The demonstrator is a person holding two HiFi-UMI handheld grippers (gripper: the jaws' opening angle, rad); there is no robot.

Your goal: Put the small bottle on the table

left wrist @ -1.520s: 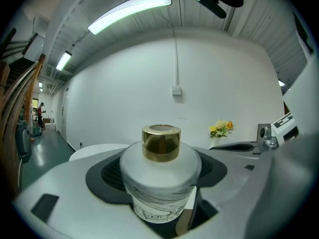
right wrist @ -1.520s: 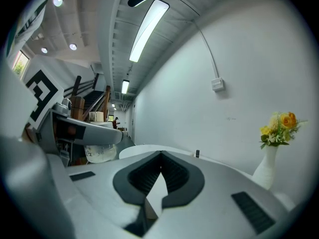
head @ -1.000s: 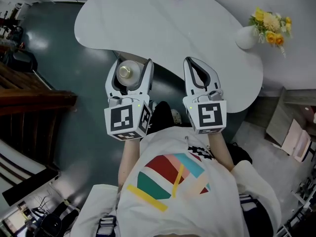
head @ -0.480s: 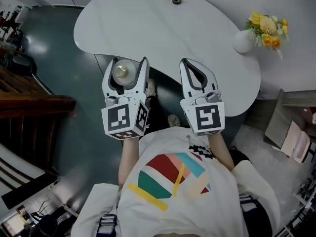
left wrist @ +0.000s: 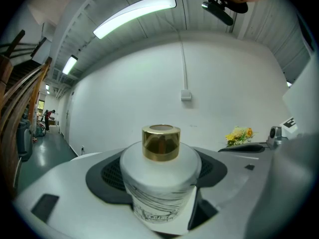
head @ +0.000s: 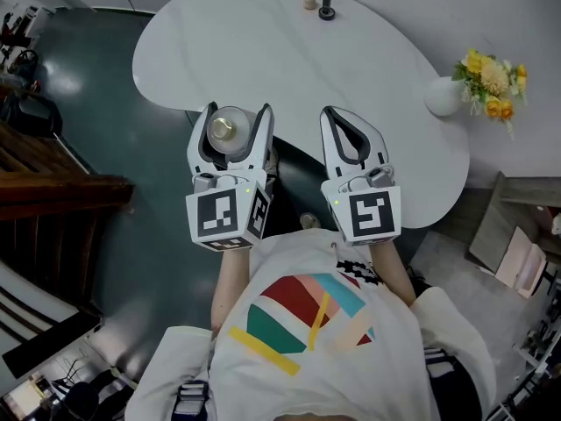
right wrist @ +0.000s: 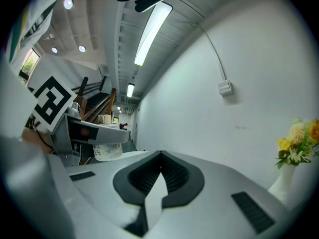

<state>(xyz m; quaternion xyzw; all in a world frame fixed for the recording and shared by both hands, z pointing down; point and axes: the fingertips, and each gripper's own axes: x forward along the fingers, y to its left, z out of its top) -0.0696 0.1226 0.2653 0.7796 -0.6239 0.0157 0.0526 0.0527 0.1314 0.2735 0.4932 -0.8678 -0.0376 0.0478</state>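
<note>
"While the left gripper (head: 235, 114) pinches the small bottle (left wrist: 158, 171) round its white body, gold cap upward, which step would you call this?"

"The carry, I'd judge. The bottle hangs at the near edge of the table (head: 263, 51), toward its left end, and doesn't look set down yet. Next it needs to go farther in over the bare top, come down until its base rests, and only then should the jaws spread."

"And the right gripper (head: 344, 117)?"

"Pressed together on nothing, just right of the left one."

"Counts?"

"One bottle, two grippers, one white vase (head: 441, 96) of yellow flowers at the table's right end, and two small objects at the far edge: one pale (head: 309, 2), one dark (head: 327, 9). I can't identify either."
</note>
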